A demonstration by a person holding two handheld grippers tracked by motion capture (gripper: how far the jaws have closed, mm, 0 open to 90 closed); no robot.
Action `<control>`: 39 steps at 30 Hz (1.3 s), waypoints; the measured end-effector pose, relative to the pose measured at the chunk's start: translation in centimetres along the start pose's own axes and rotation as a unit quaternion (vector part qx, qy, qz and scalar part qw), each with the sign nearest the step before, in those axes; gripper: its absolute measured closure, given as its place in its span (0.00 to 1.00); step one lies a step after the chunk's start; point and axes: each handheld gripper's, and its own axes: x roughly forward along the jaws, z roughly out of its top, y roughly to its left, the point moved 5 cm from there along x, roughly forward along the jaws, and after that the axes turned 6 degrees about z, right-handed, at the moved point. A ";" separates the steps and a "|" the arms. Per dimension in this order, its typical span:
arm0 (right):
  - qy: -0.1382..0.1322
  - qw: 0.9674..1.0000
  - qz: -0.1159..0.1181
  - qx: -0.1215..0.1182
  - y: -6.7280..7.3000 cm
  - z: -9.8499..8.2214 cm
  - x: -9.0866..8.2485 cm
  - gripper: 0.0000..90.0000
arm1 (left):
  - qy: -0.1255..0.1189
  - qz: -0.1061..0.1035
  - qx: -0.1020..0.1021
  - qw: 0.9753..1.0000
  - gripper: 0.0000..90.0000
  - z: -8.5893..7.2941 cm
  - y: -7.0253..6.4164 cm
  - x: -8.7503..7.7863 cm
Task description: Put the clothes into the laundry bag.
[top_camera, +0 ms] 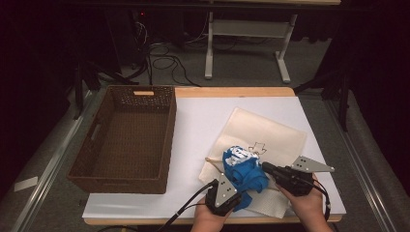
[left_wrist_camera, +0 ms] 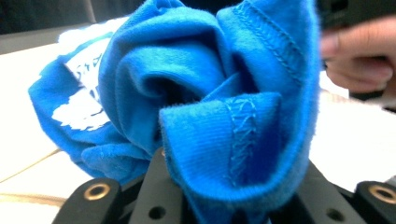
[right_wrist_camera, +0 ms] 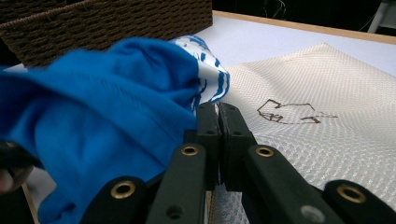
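Note:
A crumpled blue garment [top_camera: 243, 170] with a white print lies on the near corner of a cream mesh bag [top_camera: 270, 129]. My left gripper [top_camera: 235, 194] comes in from the table's near edge. In the left gripper view the blue garment [left_wrist_camera: 187, 74] is bunched between the jaws of my left gripper [left_wrist_camera: 233, 191], which is shut on its hemmed fold. My right gripper [top_camera: 266, 167] sits at the garment's right side. In the right gripper view my right gripper [right_wrist_camera: 218, 111] has its jaws pressed together, with the blue garment [right_wrist_camera: 102, 102] draped against their left side and the mesh bag [right_wrist_camera: 327, 84] beyond.
A brown woven basket [top_camera: 122, 96] stands on the left of the white sheet [top_camera: 203, 116]; its wall [right_wrist_camera: 116, 23] rises behind the garment. A dark line drawing [right_wrist_camera: 287, 113] marks the bag. The hand holding the right gripper [left_wrist_camera: 357, 56] is near the cloth.

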 end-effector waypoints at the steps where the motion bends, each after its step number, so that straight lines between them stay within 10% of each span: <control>1: 0.000 1.000 0.000 0.002 0.0 0.0 0.0 0.99 | 0.006 -0.004 0.003 1.000 0.85 -0.2 -0.1 0.3; 9: -0.001 1.000 -0.001 -0.002 0.2 0.1 0.0 0.99 | 0.039 -0.002 -0.012 0.999 0.80 -1.1 0.0 2.1; 18: -0.001 1.000 0.000 -0.002 0.1 0.0 -0.1 0.99 | 0.028 0.015 -0.039 0.999 0.36 -1.0 -0.4 0.4; 24: -0.003 1.000 0.000 -0.001 0.0 0.0 -0.3 0.99 | 0.013 0.024 -0.050 0.998 0.26 -0.7 -0.1 -0.4; 35: -0.003 1.000 0.001 -0.001 0.1 0.0 -0.3 0.99 | -0.015 0.018 -0.038 0.999 0.29 0.1 0.4 -0.6; 39: -0.001 1.000 0.002 -0.002 0.2 0.0 -0.2 0.99 | -0.011 -0.013 -0.034 0.999 0.63 0.3 0.6 0.0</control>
